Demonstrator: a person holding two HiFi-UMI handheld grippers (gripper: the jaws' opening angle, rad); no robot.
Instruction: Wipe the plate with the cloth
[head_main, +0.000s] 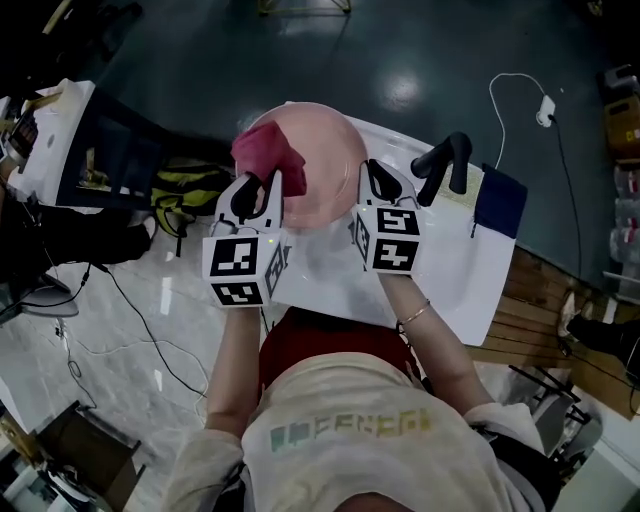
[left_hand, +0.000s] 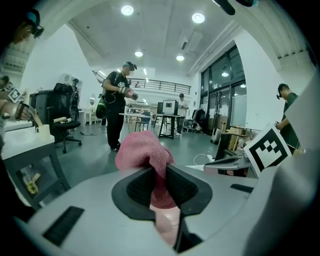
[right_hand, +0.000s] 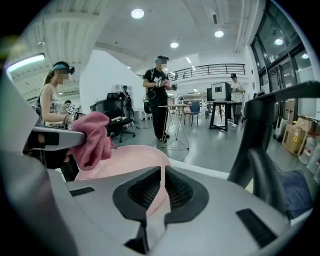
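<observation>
White tabletop below. Left gripper clenched on crumpled pink terry cloth at round pink plastic plate's left edge; right gripper pinches plate rim.

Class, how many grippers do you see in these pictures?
2. The left gripper holds the pink cloth at the plate's left side; the right gripper pinches the plate's near rim.

Right tongs clamp pink plate rim (cloth draped left).

The cloth hides the left rim of the plate in head view.
</observation>
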